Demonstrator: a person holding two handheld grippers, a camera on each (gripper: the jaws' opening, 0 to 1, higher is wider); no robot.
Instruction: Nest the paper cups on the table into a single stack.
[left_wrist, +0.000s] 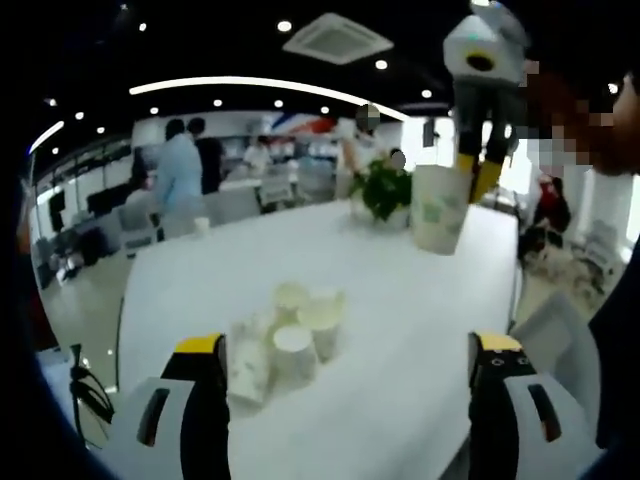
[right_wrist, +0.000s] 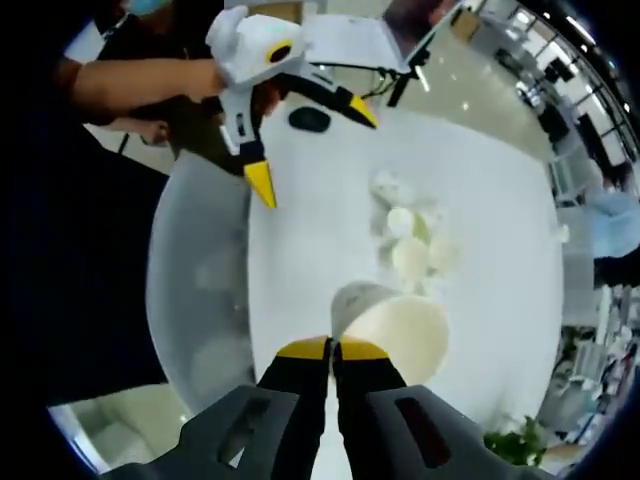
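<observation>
1. Left gripper view looked along a long white table (left_wrist: 420, 330), with the left gripper (left_wrist: 350, 360) rising from the bottom edge, its two yellow-tipped jaws spread wide apart and nothing between them.
2. Just above and between those jaws, at lower centre of the frame, a cluster of paper cups (left_wrist: 290, 335) sat on the table; several stood upright and touching, and one lay on its side by the left jaw.
3. In the upper right of the same view, the right gripper (left_wrist: 470, 180) hung from above and pinched the rim of a held paper cup (left_wrist: 438, 208), which was lifted clear of the table.
4. A potted green plant (left_wrist: 385, 190) stood on the far end of the table, just left of the held cup in the frame.
5. People (left_wrist: 180, 170) stood among desks and chairs in the upper left background.
6. Right gripper view showed the right gripper (right_wrist: 333, 348) at bottom centre, its yellow tips pressed together on the near rim of the held paper cup (right_wrist: 400, 330), whose open mouth faced the camera.
7. Beyond that cup, at centre right of the frame, the cluster of paper cups (right_wrist: 410, 240) rested on the white table (right_wrist: 300, 260).
8. At upper left, a hand (right_wrist: 215, 80) held the left gripper (right_wrist: 310, 145), jaws splayed open above the table.
9. A dark oval object (right_wrist: 309, 119) lay on the table near that gripper; what it was could not be made out.
</observation>
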